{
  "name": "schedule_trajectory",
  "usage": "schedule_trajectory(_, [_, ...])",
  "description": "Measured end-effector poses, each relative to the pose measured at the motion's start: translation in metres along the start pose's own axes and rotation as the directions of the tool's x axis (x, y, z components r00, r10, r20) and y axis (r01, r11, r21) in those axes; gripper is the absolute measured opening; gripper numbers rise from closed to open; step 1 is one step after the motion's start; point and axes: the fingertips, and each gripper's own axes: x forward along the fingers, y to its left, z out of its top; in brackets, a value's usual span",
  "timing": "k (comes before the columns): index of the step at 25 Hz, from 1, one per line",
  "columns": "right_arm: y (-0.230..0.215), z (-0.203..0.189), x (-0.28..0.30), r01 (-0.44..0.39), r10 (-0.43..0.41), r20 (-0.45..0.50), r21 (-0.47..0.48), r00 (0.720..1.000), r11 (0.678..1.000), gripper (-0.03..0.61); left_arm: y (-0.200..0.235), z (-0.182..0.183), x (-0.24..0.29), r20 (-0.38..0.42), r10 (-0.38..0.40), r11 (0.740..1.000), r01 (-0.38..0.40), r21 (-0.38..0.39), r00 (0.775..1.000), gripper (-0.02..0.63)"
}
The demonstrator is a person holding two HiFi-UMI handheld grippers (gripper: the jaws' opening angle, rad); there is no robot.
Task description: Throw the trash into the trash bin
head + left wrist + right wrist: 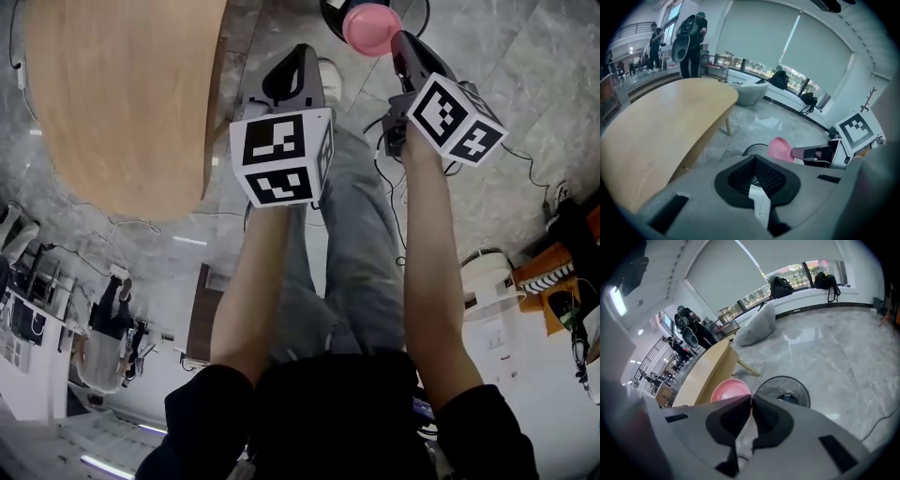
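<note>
Right gripper (751, 401): jaws pressed together on the rim of a pink bowl (729, 390), pointing down at the floor.
Left gripper (754, 159): jaws together at the tips, nothing seen between them.
Pink bowl: in the air, just beside the trash bin (783, 390).
Trash bin: round, black, on grey marble floor.
Wooden table (122, 94): to the person's left.

We see a pale wooden desk (122, 103) at ten o'clock in the head view, on grey marble floor (553, 75). In the right tool's view, a grey beanbag (757, 329) slumps at twelve o'clock (under the window), with dark backpacks (780, 286) on the sill.
</note>
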Motion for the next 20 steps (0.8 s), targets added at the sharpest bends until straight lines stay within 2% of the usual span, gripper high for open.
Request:
schedule_trajectory(2, [-0.016, 0.014, 0.002, 0.043, -0.043, 0.040, -0.006, 0.998, 0.999, 0.018, -0.013, 0.009, 0.009, -0.012, -0.011, 1.000, 0.011, 0.012, 1.000, 0.005])
schedule_trajectory(3, [-0.023, 0.005, 0.000, 0.073, -0.072, 0.051, -0.017, 0.996, 0.997, 0.018, -0.015, 0.000, 0.009, -0.022, -0.022, 1.000, 0.022, 0.016, 1.000, 0.005])
schedule_trajectory(5, [-0.031, -0.033, -0.005, 0.107, -0.106, 0.040, -0.044, 0.994, 0.993, 0.018, -0.013, -0.033, 0.003, -0.035, -0.039, 0.999, 0.039, 0.013, 0.999, 0.005])
schedule_trajectory(8, [-0.030, -0.083, -0.005, 0.111, -0.110, 0.013, -0.061, 0.994, 0.992, 0.018, 0.005, -0.069, -0.007, -0.026, -0.033, 0.999, 0.033, 0.009, 0.999, 0.005])
schedule_trajectory(12, [-0.028, -0.111, -0.003, 0.091, -0.094, -0.036, -0.064, 0.995, 0.994, 0.018, 0.026, -0.081, -0.009, -0.026, -0.004, 1.000, 0.003, -0.021, 1.000, 0.005])
schedule_trajectory(17, [0.001, -0.109, 0.003, 0.010, -0.017, -0.069, -0.092, 0.997, 0.996, 0.018, 0.051, -0.071, -0.021, 0.001, 0.045, 0.997, -0.045, -0.059, 0.999, 0.005])
schedule_trajectory(20, [0.030, -0.101, 0.002, -0.042, 0.031, -0.067, -0.155, 0.997, 0.987, 0.017, 0.061, -0.060, -0.038, 0.036, 0.054, 0.995, -0.051, -0.089, 0.998, 0.005])
